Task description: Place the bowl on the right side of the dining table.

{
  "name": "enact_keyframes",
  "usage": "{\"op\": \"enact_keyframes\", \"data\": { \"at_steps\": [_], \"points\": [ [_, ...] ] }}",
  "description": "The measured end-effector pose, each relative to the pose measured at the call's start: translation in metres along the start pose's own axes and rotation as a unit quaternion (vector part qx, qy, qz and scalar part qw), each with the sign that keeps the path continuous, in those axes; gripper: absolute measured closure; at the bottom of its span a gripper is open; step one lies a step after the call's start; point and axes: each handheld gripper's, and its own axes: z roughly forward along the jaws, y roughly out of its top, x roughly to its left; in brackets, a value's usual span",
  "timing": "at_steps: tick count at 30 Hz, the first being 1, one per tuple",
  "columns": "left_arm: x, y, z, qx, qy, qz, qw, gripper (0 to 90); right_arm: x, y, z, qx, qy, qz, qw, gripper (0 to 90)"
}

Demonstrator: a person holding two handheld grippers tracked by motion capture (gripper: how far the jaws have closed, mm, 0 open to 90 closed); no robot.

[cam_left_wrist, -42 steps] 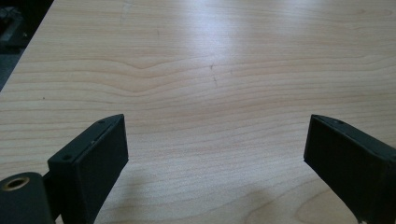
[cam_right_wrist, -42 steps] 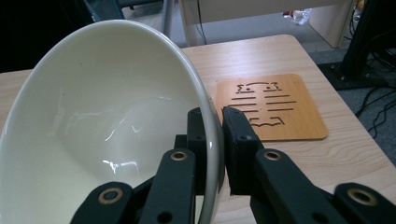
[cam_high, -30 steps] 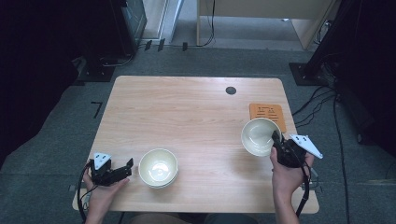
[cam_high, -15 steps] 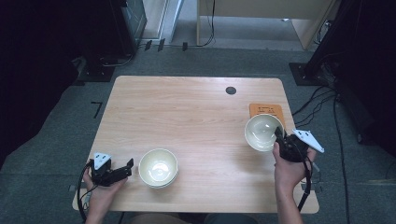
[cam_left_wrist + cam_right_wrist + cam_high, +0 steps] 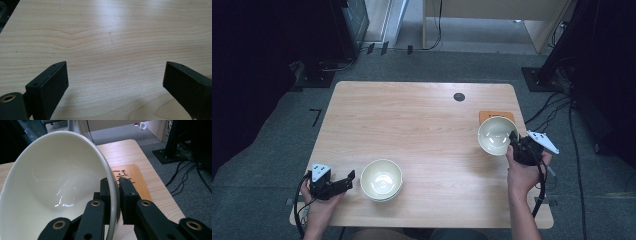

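Left gripper [image 5: 348,180]: near edge of the tabletop [image 5: 422,115], about 7 o'clock; jaws wide apart, nothing between them; bare wood grain between the jaws in the left gripper view; held by the left hand [image 5: 319,205].
Stacked bowls [image 5: 381,180]: cream, upright on the tabletop, just to the 3 o'clock side of the left gripper's jaws; a small gap between jaw tips and rim.
Right hand [image 5: 522,172]: comes in from the near edge at about 4 o'clock, wrapped round the right gripper [image 5: 513,140].
Right gripper, jaws: narrow, clamped on the wall of the held bowl [image 5: 496,135], one jaw inside the rim and one outside, as the right gripper view shows.
Held bowl: cream, glossy inside, tilted with its opening turned toward 9 o'clock; at the tabletop's 3 o'clock side, well apart from the stacked bowls.
Orange mat [image 5: 492,116]: flat on the tabletop just beyond the held bowl, partly covered by it; dark markings on its face.
Black disc [image 5: 459,96]: set in the tabletop toward the far edge, about 1 o'clock.
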Motion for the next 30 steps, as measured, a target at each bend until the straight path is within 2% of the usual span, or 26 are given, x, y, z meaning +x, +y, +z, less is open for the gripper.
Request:
{"op": "enact_keyframes", "data": {
  "at_steps": [17, 24, 30],
  "points": [
    [0.000, 0.000, 0.000, 0.000, 0.003, 0.001, 1.0000, 5.6, -0.010, 0.011, 0.028, 0.024, -0.022, 0.015, 0.9993, 83.1],
    [-0.001, 0.000, 0.000, 0.000, 0.003, 0.002, 1.0000, 5.6, -0.019, 0.013, 0.044, 0.043, -0.036, 0.040, 0.9976, 83.0],
    [0.000, 0.000, 0.000, -0.001, 0.003, 0.001, 1.0000, 5.6, -0.026, 0.017, 0.053, 0.050, -0.047, 0.051, 0.9964, 83.0]
  ]
}}
